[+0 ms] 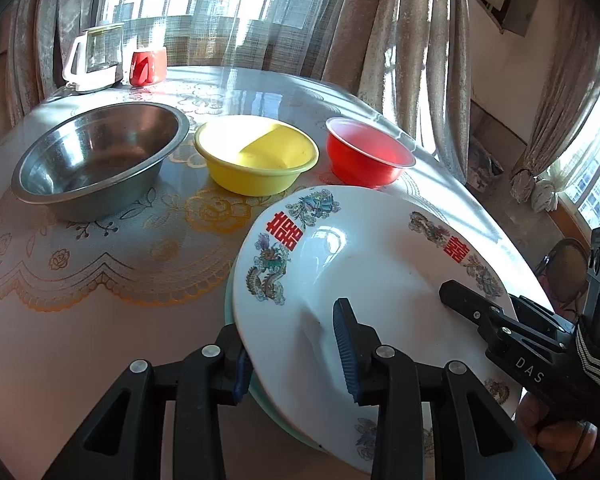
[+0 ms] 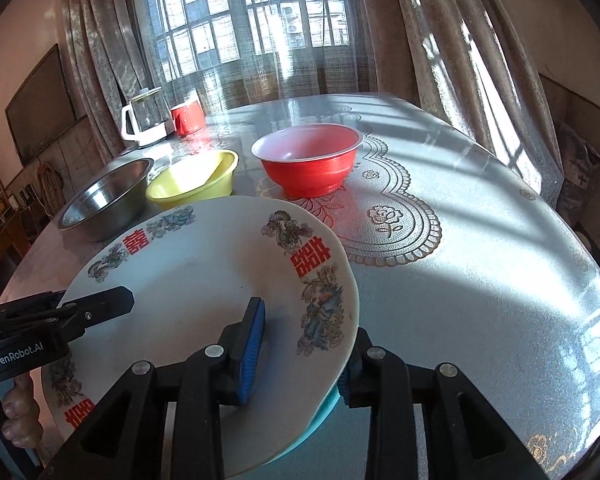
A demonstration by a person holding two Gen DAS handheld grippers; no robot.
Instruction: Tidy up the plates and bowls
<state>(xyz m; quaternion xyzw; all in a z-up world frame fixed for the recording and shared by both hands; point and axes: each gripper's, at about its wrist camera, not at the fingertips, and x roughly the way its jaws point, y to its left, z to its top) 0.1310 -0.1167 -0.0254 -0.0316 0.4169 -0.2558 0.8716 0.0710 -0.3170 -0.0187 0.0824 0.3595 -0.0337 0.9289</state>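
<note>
Left wrist view: the left gripper [image 1: 296, 350] straddles the near-left rim of the white plate [image 1: 364, 264], jaws slack with pads off it, and the plate lies on a teal plate [image 1: 260, 394], likely just stacked; steel bowl [image 1: 96, 160], yellow bowl [image 1: 256, 154] and red bowl [image 1: 366, 154] wait in a row behind. Right wrist view: the right gripper [image 2: 300, 354] likewise straddles the opposite rim unclenched, and only here the table [image 2: 480, 240] shows bare to the right.

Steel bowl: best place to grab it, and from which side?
Pinch the steel bowl at its near rim, coming from above on the near side: one tong finger inside, one outside. The rim is thin and flared, the bowl upright and empty; the yellow bowl crowds its right.
</note>
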